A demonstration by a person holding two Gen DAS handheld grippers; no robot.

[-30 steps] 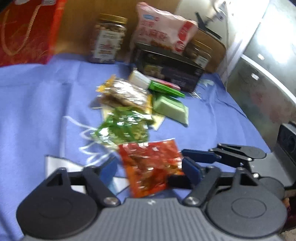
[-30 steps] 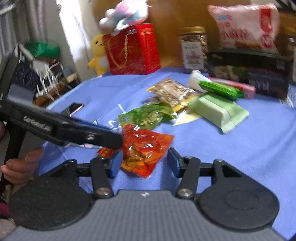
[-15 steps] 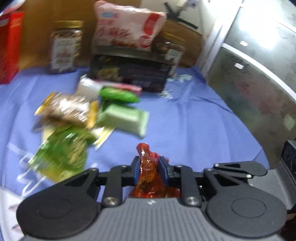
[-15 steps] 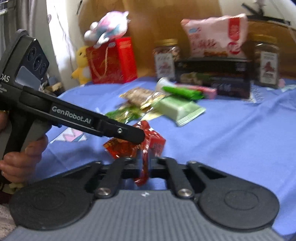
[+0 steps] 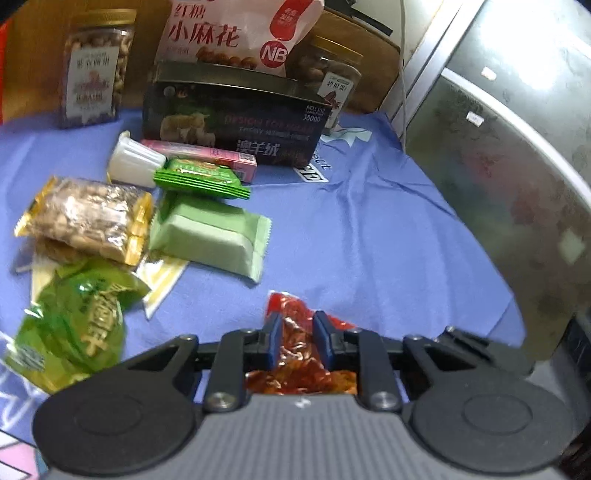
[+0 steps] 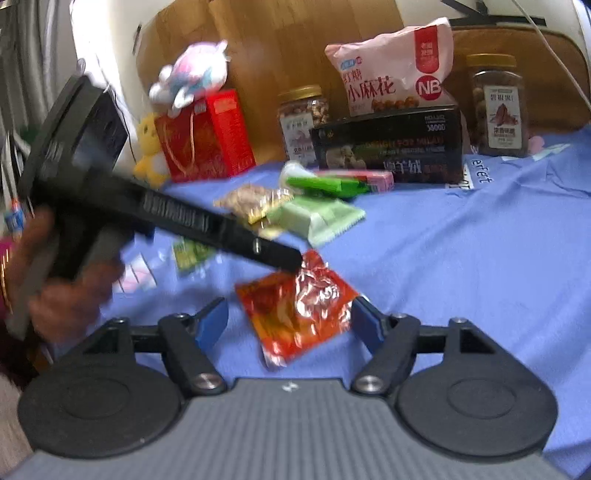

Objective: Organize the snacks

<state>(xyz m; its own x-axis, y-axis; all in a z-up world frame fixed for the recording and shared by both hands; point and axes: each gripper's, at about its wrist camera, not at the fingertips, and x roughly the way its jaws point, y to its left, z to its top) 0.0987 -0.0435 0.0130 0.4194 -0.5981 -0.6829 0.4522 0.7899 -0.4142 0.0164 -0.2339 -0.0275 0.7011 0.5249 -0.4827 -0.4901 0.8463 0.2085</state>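
A red foil snack packet (image 5: 295, 354) is pinched between the blue pads of my left gripper (image 5: 295, 326), which is shut on it just above the blue cloth (image 5: 369, 221). In the right wrist view the left gripper (image 6: 291, 260) reaches in from the left and the red packet (image 6: 295, 314) hangs crumpled from its tip. My right gripper (image 6: 290, 319) is opening; its jaws stand wide on either side of the packet and do not press it. A hand (image 6: 55, 295) holds the left tool.
Loose snacks lie left of centre: a green packet (image 5: 74, 325), a peanut bag (image 5: 88, 218), a pale green bar (image 5: 210, 232), a green wafer pack (image 5: 201, 177). Behind stand a black box (image 5: 232, 122), nut jars (image 5: 96, 66), a pink bag (image 5: 236, 29) and a red gift box (image 6: 203, 136). A metal cabinet (image 5: 498, 166) borders the right.
The left gripper closed on the red packet, lifted it off the cloth and carried it right. The right gripper shut on the packet half a second ago and has now opened wide.
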